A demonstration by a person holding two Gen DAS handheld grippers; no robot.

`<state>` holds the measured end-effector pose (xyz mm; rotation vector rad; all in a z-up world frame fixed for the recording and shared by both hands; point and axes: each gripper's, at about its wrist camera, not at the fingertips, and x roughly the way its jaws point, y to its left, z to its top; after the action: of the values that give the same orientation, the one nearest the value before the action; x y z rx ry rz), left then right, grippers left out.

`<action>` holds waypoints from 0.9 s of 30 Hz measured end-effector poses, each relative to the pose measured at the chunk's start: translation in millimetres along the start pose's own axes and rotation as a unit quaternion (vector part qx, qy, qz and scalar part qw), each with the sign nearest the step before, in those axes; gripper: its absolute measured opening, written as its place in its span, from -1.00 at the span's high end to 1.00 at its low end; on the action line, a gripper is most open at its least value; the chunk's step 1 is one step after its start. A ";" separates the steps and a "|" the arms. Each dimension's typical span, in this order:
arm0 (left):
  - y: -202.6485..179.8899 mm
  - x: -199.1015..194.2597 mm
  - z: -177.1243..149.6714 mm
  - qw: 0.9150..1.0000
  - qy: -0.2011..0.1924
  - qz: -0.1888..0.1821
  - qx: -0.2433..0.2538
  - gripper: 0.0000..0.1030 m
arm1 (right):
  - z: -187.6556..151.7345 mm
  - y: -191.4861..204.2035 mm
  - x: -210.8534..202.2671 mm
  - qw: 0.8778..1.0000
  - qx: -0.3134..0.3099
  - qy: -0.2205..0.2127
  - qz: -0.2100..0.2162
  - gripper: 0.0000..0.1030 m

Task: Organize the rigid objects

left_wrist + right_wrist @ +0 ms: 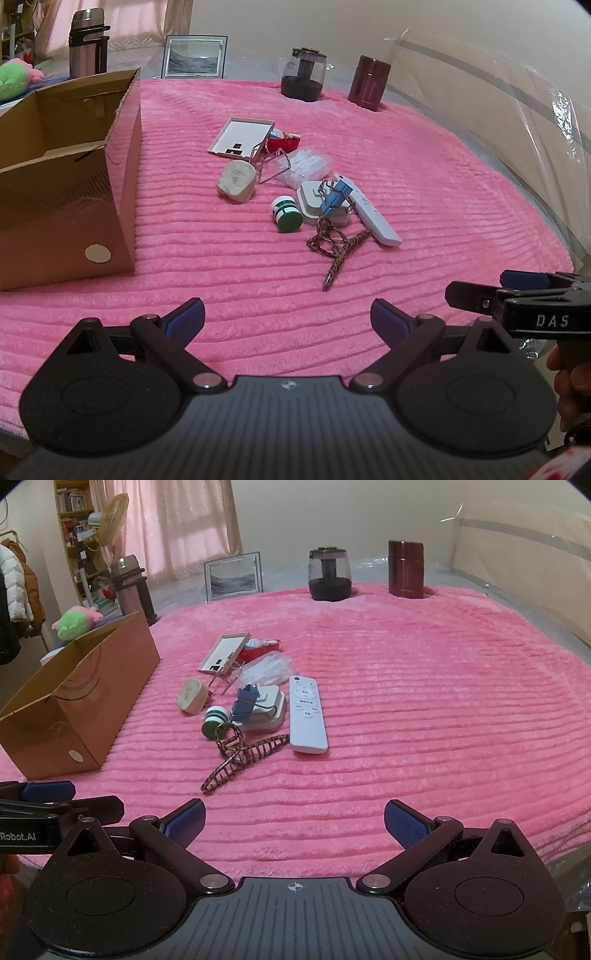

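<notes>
1. Your left gripper [287, 318] hovers over the near edge of the pink blanket [406, 206], jaws spread wide and holding nothing.
2. Your right gripper [294, 819] hangs just beside it at the same near edge, jaws likewise released and empty; its tip shows at the right of the left wrist view.
3. Closest to your jaws lies the tortoiseshell hair claw [242, 758], out toward the middle of the blanket.
4. Just beside the claw's far end rests the white remote [307, 714], lying flat with its buttons up.
5. Left of the remote, a blue binder clip [245, 701] sits on a white charger block [269, 710], with a green-and-white roll [214, 722] touching the claw's loop.
6. Further on you have a beige plug [236, 181], a clear plastic bag [304, 168], a wire stand, a small framed panel [242, 136] and a red-and-white figure [282, 140] bunched together.
7. The open cardboard box [70, 173] stands at the blanket's left edge, well apart from the pile.
8. Along the far edge stand a dark glass jar [329, 574] and a maroon flask [405, 569]; a picture frame [233, 576] and a steel thermos [86, 44] stand beyond it.
</notes>
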<state>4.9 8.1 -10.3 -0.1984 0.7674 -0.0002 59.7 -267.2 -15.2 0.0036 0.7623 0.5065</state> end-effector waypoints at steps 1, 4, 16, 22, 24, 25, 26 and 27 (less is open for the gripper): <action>0.0 1.6 0.7 1.000 0.001 -0.001 0.002 -0.83 | -0.1 -0.4 0.6 1.000 0.001 0.000 0.000 -0.95; 0.3 6.0 2.6 1.000 0.002 -0.002 0.007 -0.82 | -0.2 -2.7 3.3 1.000 0.004 0.002 0.000 -0.95; -3.1 47.9 23.8 0.996 0.003 -0.037 0.077 -0.78 | 10.4 -20.7 23.4 1.000 0.011 -0.016 0.004 -0.95; -14.9 82.0 36.2 0.989 0.006 -0.079 0.125 -0.72 | 21.2 -31.5 40.9 1.000 0.013 -0.022 0.010 -0.93; -20.9 94.6 39.4 0.985 0.008 -0.091 0.143 -0.68 | 24.1 -35.0 47.9 1.000 0.015 -0.020 0.010 -0.82; -24.1 102.0 40.8 0.984 0.009 -0.093 0.155 -0.63 | 25.6 -37.2 51.5 1.000 0.017 -0.018 0.010 -0.75; -26.8 107.8 42.0 0.982 0.010 -0.095 0.163 -0.61 | 26.8 -39.5 55.2 1.000 0.020 -0.016 0.011 -0.74; -29.0 113.3 42.2 0.981 0.009 -0.097 0.171 -0.59 | 28.0 -41.6 58.8 1.000 0.022 -0.014 0.011 -0.73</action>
<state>117.7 -21.1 -53.6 0.0545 0.7524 -0.3163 132.3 -272.9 -41.2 0.0611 0.7460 0.5092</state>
